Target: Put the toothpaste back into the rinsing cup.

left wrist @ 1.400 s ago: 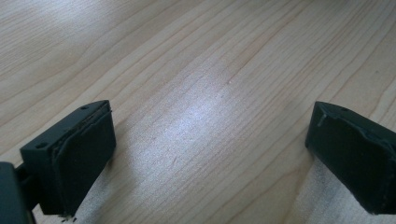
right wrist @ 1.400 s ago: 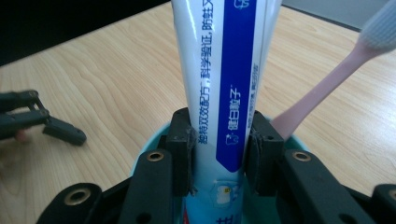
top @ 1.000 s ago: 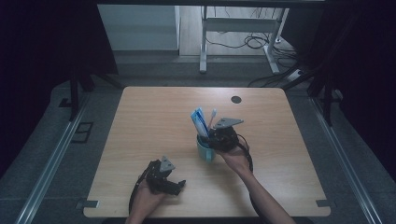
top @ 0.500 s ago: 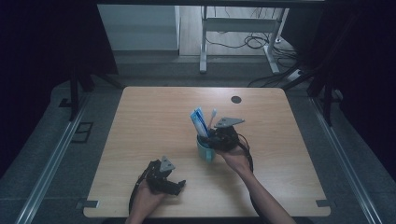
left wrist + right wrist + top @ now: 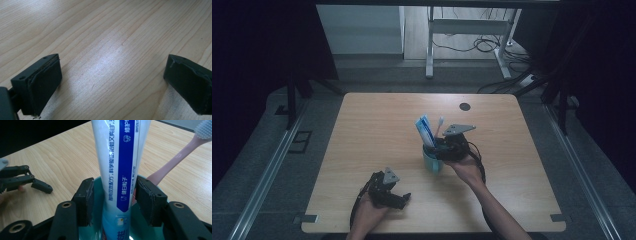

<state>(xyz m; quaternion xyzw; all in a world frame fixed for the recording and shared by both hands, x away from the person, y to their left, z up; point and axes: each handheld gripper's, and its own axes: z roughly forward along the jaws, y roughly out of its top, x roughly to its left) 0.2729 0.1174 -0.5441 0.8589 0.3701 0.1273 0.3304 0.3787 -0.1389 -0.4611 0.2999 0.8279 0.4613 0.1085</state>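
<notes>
The toothpaste tube [image 5: 120,170] stands in the cup [image 5: 432,162] between the right hand-held gripper [image 5: 112,195]'s jaws, which have just been opening and stand apart.

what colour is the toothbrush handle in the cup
Pink; the toothbrush handle shows best in the right gripper view, leaning in the teal cup.

You are working in a lab-type recording space: a bare wooden table [image 5: 377,130] stands between dark curtains [image 5: 257,45], with loose cables [image 5: 477,45] on grey floor [image 5: 267,165].
</notes>
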